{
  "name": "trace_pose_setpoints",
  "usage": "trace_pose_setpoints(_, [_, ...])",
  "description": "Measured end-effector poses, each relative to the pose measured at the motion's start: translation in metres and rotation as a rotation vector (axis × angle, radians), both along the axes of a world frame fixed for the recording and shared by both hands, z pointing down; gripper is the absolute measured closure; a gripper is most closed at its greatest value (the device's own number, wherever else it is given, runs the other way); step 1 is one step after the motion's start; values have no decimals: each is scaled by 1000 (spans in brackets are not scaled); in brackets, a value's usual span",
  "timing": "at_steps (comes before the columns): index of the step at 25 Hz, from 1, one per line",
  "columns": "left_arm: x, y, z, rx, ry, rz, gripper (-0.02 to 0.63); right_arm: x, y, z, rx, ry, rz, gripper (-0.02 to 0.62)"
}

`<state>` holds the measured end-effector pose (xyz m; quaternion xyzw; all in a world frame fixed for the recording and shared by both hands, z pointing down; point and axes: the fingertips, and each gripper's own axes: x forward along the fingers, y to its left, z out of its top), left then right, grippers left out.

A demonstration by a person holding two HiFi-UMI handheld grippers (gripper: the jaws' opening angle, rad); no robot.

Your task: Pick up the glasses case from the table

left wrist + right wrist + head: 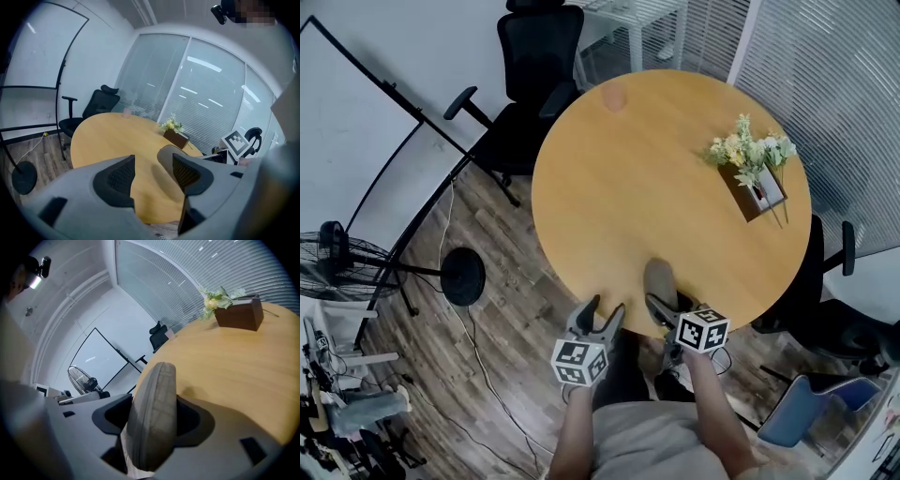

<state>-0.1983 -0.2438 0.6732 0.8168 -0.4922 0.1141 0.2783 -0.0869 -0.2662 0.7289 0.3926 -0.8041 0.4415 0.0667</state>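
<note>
The grey glasses case (152, 418) stands on edge between the jaws of my right gripper (154, 420), which is shut on it and holds it just above the round wooden table (234, 362). From the head view the glasses case (660, 279) pokes out ahead of the right gripper (667, 302) over the table's near edge (609, 309). My left gripper (598, 317) hangs open and empty beside it, at the left. In the left gripper view the glasses case (165, 154) shows past the right finger of the left gripper (152, 176).
A wooden box of flowers (752, 171) sits at the table's far right. A small pink cup (614, 97) stands at the far edge. Black office chairs (525, 84) ring the table, and a fan (333, 253) and a whiteboard stand (412, 225) are on the floor at left.
</note>
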Motion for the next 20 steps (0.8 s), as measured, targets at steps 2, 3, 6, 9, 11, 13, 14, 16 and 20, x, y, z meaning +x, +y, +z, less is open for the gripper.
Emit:
trace_pose_setpoints(2, [5,6,-7,13,-1,-3,371,4,5,-9,16,-3,-4,329])
trace_pose_setpoints(3, [7,10,-10,19,-1,-5,371,6,9,-13,22,-6,-6,329])
trace_pose_setpoints(6, [10,19,-20,36,-3,-16,371,9,17,-26,43,-16,-15,329])
trace_pose_setpoints(9, [14,28,-30,57,-4,-25,371,13,27,-38,65,-23,-25,330])
trace_pose_setpoints(11, [16,33,-37,74,-7,-27,371,15,32,-45,77,-32,-23,330])
trace_pose_setpoints(13, [17,37,-44,89,-14,-32,371,17,37,-53,90,-43,-21,329])
trace_pose_setpoints(14, [18,40,-46,96,-16,-36,371,18,40,-57,98,-45,-23,330])
trace_pose_setpoints(16, [22,45,-52,109,-15,-43,371,23,47,-65,116,-46,-27,330])
trace_pose_setpoints(20, [33,56,-62,138,-24,-36,371,35,60,-81,155,-76,-9,328])
